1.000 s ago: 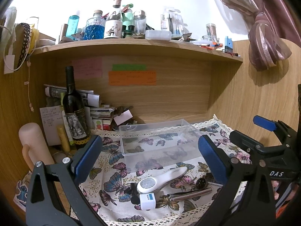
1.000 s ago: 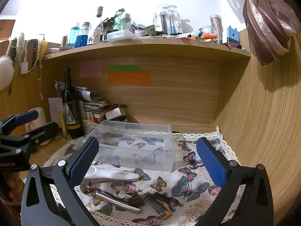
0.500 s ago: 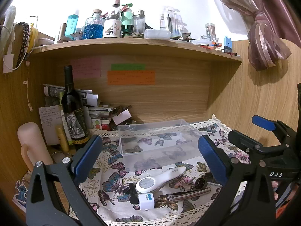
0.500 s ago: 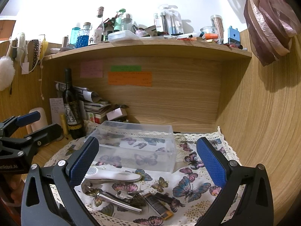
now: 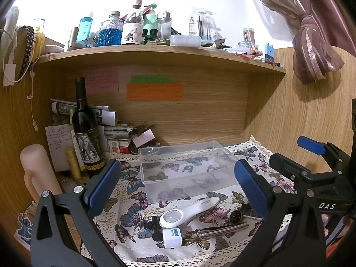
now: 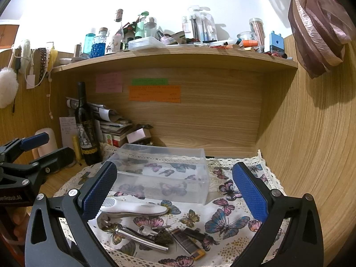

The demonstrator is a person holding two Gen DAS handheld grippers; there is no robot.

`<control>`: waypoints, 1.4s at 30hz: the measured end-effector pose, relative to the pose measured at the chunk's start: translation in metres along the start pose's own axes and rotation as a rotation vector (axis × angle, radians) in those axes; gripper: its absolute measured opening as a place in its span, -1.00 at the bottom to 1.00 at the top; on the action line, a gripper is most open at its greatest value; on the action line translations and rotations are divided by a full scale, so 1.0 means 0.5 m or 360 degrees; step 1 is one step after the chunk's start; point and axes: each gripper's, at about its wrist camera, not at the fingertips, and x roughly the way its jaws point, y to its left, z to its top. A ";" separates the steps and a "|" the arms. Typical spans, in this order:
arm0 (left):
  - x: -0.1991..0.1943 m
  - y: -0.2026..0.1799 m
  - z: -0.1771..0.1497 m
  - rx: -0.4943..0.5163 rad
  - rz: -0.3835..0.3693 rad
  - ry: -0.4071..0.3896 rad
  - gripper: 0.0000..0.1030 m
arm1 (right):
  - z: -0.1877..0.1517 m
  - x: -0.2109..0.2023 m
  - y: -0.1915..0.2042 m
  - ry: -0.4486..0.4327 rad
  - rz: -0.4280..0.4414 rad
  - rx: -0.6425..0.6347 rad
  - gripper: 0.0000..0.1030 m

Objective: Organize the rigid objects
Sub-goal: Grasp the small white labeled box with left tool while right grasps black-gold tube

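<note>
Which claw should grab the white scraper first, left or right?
Probably left. The scraper lies centred between the open left claw. In the right view it sits off to the left, partly behind that claw's finger. Both are empty; the bin is just behind.

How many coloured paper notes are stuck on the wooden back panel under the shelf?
3: a pink note on the left, a green strip to its right, and an orange note directly below the green one.

You see a white cloth [image 6: 224, 222] printed with blue, pink and yellow butterflies and edged in cream lace. The box [image 6: 162, 173] on it is clear plastic. Your left gripper [image 5: 178, 183] and right gripper [image 6: 174, 191] carry blue pads on black frames. The scraper [image 5: 189, 211] is white.
</note>
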 end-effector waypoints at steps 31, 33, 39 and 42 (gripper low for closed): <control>0.070 0.104 -0.044 -0.0134 0.0090 0.0286 0.48 | -0.057 0.064 -0.071 0.0261 0.0013 0.0034 0.44; 0.083 0.120 -0.059 -0.0155 0.0095 0.0361 0.45 | -0.071 0.074 -0.085 0.0315 0.0005 0.0045 0.43; 0.118 0.126 -0.116 -0.0171 0.0077 0.0563 0.45 | -0.117 0.102 -0.117 0.0484 0.0016 0.0087 0.40; 0.129 0.110 -0.139 -0.0162 0.0037 0.0623 0.44 | -0.141 0.111 -0.125 0.0559 0.0032 0.0101 0.39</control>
